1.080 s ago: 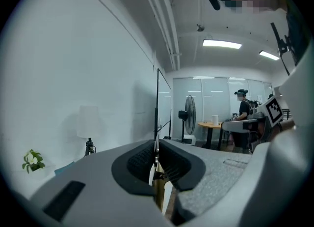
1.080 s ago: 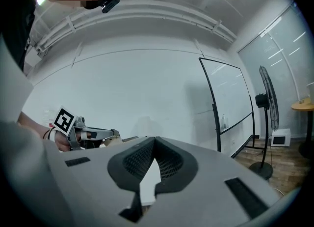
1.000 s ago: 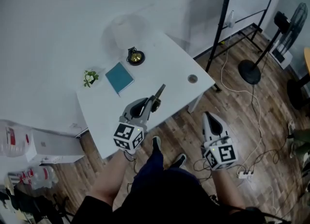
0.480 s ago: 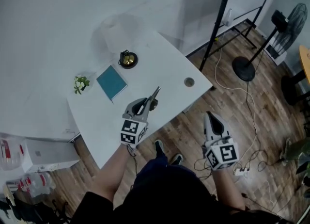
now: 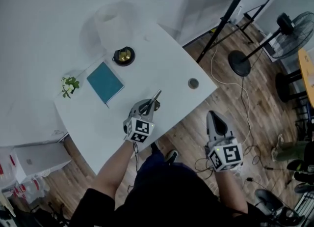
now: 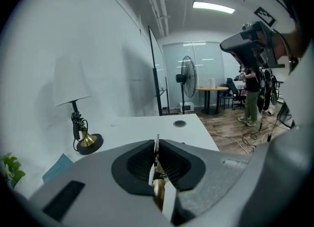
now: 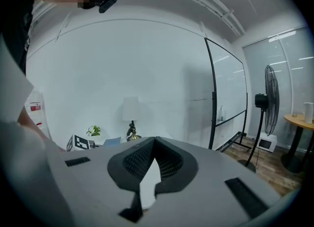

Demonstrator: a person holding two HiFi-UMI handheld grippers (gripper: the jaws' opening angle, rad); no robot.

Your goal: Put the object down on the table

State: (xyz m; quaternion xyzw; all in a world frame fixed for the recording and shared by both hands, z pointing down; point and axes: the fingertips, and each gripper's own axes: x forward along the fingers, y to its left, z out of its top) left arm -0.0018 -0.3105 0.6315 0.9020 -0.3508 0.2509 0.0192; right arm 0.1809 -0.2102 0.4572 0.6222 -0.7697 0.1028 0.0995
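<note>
My left gripper (image 5: 148, 105) hangs over the front part of the white table (image 5: 167, 59), shut on a slim rod-like object (image 5: 155, 96) that sticks out past the fingertips toward the far right. In the left gripper view (image 6: 157, 145) the object (image 6: 157, 189) shows as a thin pale strip with a brass-coloured part clamped between the dark pads. My right gripper (image 5: 215, 124) is off the table, above the wooden floor, shut with nothing in it; its jaws meet at the tip in the right gripper view (image 7: 154, 139).
On the table stand a brass-footed lamp (image 5: 123, 55), a teal book (image 5: 105, 82), a small plant (image 5: 68, 84) and a round cable grommet (image 5: 193, 83). A floor fan (image 5: 289, 34), a black stand (image 5: 235, 10) and loose cables (image 5: 248, 118) lie to the right.
The head view has swung, so the table sits lower left. My left gripper has edged forward over the table, still shut on the object. The right gripper has barely moved.
</note>
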